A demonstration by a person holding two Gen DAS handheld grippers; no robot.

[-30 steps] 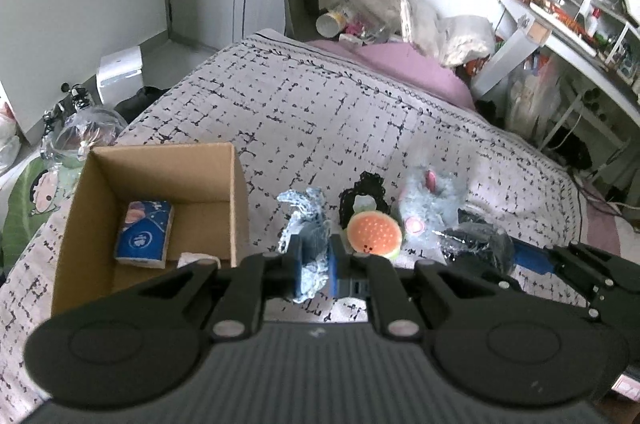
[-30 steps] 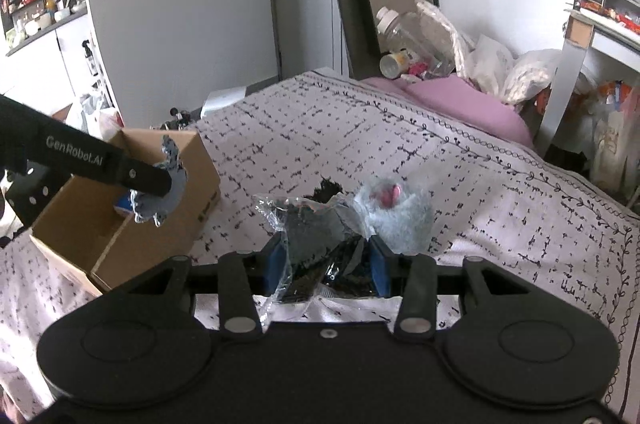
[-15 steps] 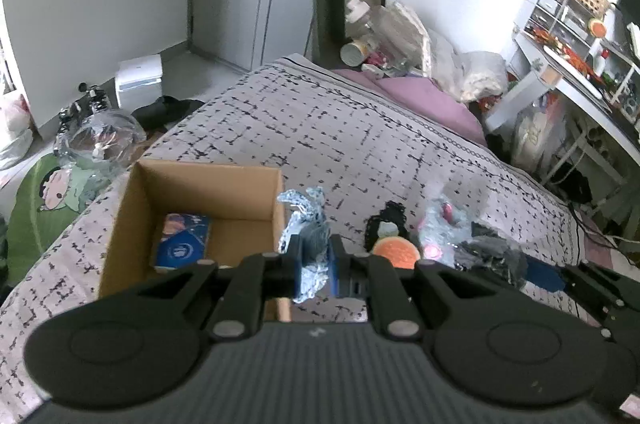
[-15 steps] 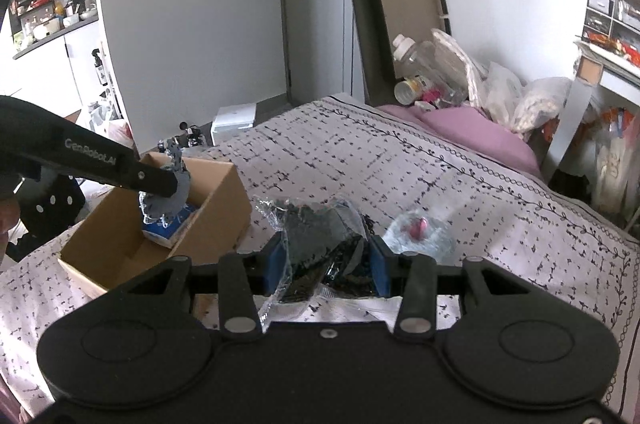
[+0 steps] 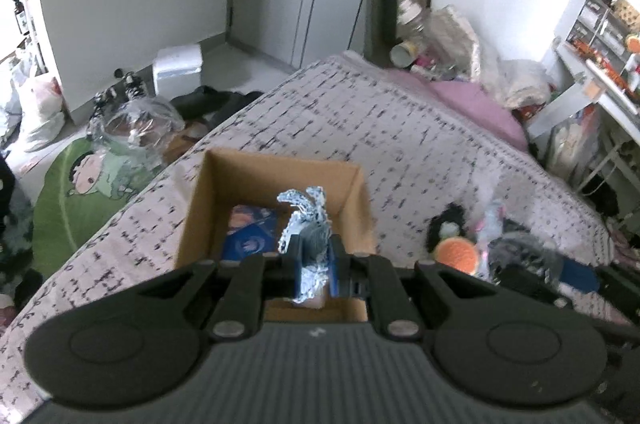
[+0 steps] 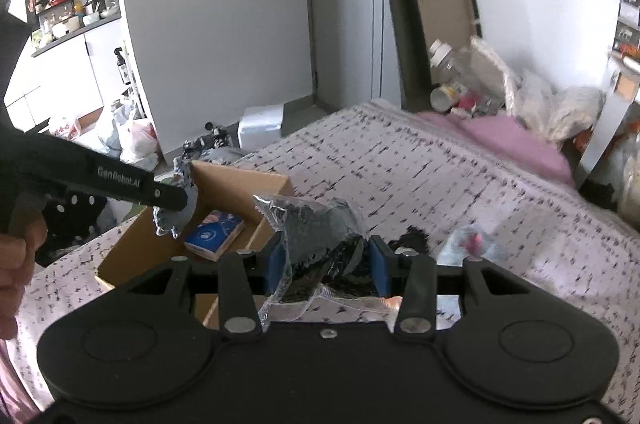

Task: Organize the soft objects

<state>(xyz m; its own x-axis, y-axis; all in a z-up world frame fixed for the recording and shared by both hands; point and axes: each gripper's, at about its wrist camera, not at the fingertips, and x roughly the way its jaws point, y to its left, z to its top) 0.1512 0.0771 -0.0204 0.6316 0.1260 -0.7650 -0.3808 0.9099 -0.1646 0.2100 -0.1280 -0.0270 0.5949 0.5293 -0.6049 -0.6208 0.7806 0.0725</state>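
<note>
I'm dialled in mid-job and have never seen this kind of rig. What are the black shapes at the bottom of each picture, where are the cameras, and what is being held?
There is no robot arm: a person holds a two-finger gripper in each hand, and each gripper carries a fisheye camera that looks along its fingers. The black shapes are the grippers' own bodies.

The left wrist view shows the left gripper shut on a grey-blue soft toy, over a cardboard box on the bed. A blue packet lies in the box.

The right wrist view shows the right gripper shut on a clear bag of dark stuff. More soft things, such as an orange plush, lie on the bed.
</note>
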